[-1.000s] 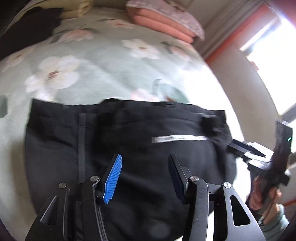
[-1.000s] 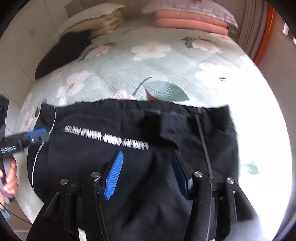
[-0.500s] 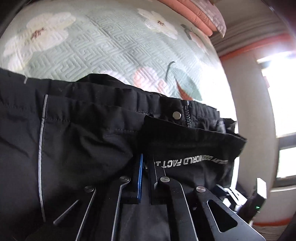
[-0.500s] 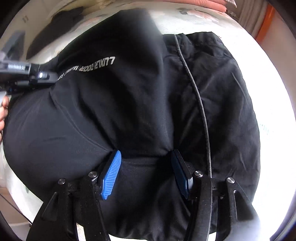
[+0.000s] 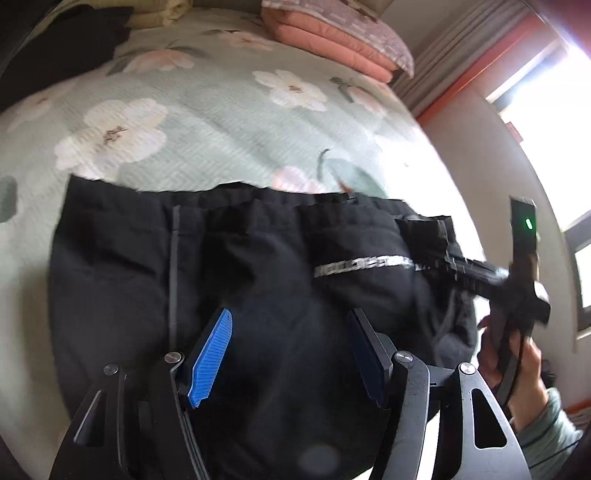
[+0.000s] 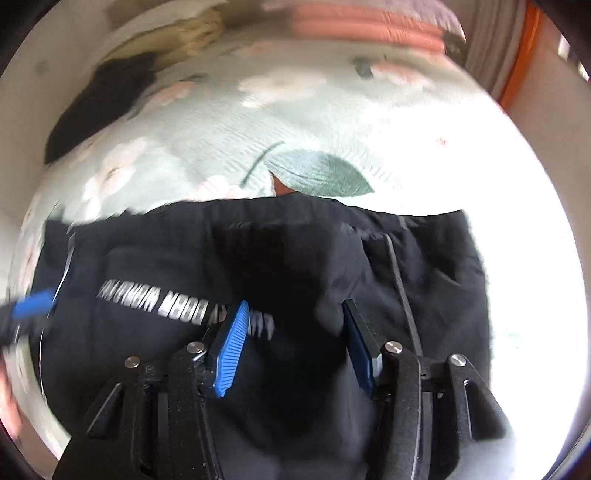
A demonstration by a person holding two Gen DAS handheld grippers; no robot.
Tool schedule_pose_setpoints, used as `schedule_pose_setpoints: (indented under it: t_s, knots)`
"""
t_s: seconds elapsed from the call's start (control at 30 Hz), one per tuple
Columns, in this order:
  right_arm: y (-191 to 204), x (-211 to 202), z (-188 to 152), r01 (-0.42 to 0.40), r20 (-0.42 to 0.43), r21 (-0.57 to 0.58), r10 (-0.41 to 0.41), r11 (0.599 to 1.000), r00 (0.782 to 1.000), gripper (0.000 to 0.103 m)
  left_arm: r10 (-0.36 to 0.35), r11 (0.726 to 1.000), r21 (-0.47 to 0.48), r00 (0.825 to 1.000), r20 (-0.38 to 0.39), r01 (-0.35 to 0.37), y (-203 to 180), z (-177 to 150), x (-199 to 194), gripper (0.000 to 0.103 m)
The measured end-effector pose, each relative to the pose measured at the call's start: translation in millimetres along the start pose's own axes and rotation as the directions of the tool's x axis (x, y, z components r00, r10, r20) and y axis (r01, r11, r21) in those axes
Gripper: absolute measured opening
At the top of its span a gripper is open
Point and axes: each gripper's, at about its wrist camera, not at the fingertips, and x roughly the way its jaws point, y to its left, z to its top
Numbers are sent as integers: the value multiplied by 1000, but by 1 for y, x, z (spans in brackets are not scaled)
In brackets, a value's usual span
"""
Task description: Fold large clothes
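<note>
Both my left tongs (image 5: 290,354) and right tongs (image 6: 293,343) gape wide, holding nothing, over black trousers (image 5: 258,266) on the bed (image 5: 207,122).

**A flowered bed beside a bright window**

A bed (image 5: 229,122) fills most of both views, spread with a pale green quilted cover printed with white and pink blossoms and a dark green leaf (image 6: 321,173). At the top of the frame lie folded pink bedding (image 5: 332,40) under a grey patterned pillow (image 5: 369,33), cream blankets (image 6: 192,33) and a dark cloth (image 6: 103,103) at upper left. At right stand a plain beige wall (image 5: 491,177), an orange-red strip (image 5: 476,70) and pleated curtains (image 5: 436,62). The window (image 5: 554,92) glares white, washing out the bed's right side.
</note>
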Motion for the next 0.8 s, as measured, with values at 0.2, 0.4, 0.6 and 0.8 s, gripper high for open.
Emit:
schedule_pose_setpoints:
  t_s: [0.2, 0.4, 0.6, 0.8]
  knots:
    - [-14, 39, 17, -38, -79, 66, 43, 997, 996, 60, 67, 997, -46, 997, -28, -68, 23, -14, 15, 66]
    - [-26, 24, 1, -111, -61, 111, 118, 988, 991, 64, 141, 989, -43, 989, -38, -142, 6, -23, 10, 66]
    - [-50, -26, -54, -183, -24, 108, 186, 977, 982, 66, 171, 980, -98, 984, -45, -175, 12, -48, -16, 66]
    - [-100, -72, -81, -128, 20, 79, 127, 989, 992, 78, 230, 960, -172, 972, 41, -220, 41, -54, -61, 66]
